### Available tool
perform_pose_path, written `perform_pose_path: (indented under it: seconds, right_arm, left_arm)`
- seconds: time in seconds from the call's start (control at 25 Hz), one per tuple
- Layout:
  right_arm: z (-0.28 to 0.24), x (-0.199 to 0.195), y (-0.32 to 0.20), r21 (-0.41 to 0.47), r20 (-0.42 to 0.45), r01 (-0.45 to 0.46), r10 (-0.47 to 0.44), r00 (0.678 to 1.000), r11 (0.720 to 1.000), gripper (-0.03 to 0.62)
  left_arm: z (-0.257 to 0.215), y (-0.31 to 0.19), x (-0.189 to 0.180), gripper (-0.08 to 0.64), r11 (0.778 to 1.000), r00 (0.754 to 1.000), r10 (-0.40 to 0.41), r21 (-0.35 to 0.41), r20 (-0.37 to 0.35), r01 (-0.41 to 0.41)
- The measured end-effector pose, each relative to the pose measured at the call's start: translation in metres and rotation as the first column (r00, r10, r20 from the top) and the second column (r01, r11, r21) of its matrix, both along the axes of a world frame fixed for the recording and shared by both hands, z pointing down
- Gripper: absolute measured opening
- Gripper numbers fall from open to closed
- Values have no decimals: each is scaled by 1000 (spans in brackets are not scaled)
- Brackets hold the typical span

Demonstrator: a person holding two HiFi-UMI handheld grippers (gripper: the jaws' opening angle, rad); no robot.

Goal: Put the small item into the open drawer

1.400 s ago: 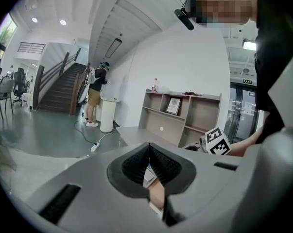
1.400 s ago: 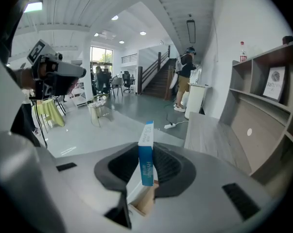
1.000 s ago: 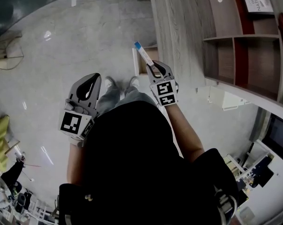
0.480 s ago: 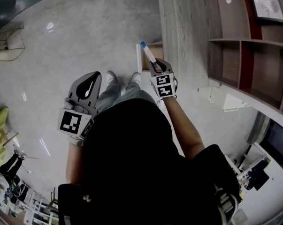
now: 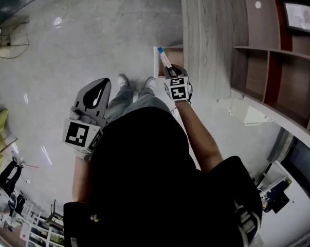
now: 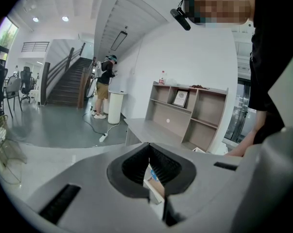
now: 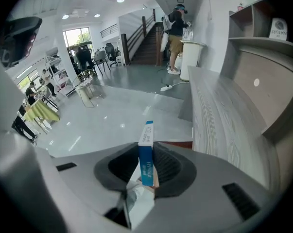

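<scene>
The small item is a slim blue and white box (image 5: 164, 59). My right gripper (image 5: 170, 71) is shut on its lower end, and the box sticks out forward over the open drawer (image 5: 158, 66) under the edge of the grey wooden desk (image 5: 206, 30). In the right gripper view the box (image 7: 146, 152) stands upright between the pads of my right gripper (image 7: 147, 163), with the drawer's brown edge (image 7: 178, 144) just beyond. My left gripper (image 5: 99, 86) hangs to the left over the floor, shut and holding nothing (image 6: 148, 152).
An open-backed shelf unit (image 5: 278, 60) stands to the right of the desk. My own shoes (image 5: 125, 81) are on the floor in front of the drawer. Far off, a person (image 7: 176, 33) stands by a white bin (image 7: 189, 57), near a staircase (image 6: 68, 84).
My right gripper has moved forward with the box, closer to the drawer. The left gripper has stayed where it was.
</scene>
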State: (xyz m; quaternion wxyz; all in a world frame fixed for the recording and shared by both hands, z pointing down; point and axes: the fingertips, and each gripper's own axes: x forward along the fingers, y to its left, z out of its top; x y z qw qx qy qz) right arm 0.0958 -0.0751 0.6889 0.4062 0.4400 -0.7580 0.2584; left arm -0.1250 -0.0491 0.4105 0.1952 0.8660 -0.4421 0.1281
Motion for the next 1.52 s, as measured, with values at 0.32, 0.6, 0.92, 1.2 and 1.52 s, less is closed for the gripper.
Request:
perform_pose_path:
  seconds: [0.32, 0.6, 0.92, 1.2, 1.52]
  right_arm:
    - [29, 2, 0, -68, -31, -42, 40, 999, 997, 101]
    - [50, 5, -1, -113, -67, -60, 52, 996, 992, 101]
    - [64, 7, -4, -145, -87, -74, 62, 994, 987, 103]
    - [68, 2, -4, -154, -76, -73, 62, 995, 985, 135]
    - [58, -2, -3, -141, -75, -61, 51, 996, 988, 130]
  left_arm:
    - [2, 3, -7, 3, 1000, 1000, -13, -12, 6, 14]
    - [4, 4, -11, 3, 999, 1000, -25, -25, 10, 25]
    - [5, 3, -16, 3, 999, 999, -36, -31, 14, 36]
    - [7, 5, -19, 3, 999, 999, -43, -33, 16, 44]
    - [3, 8, -20, 3, 999, 999, -41, -18, 4, 41]
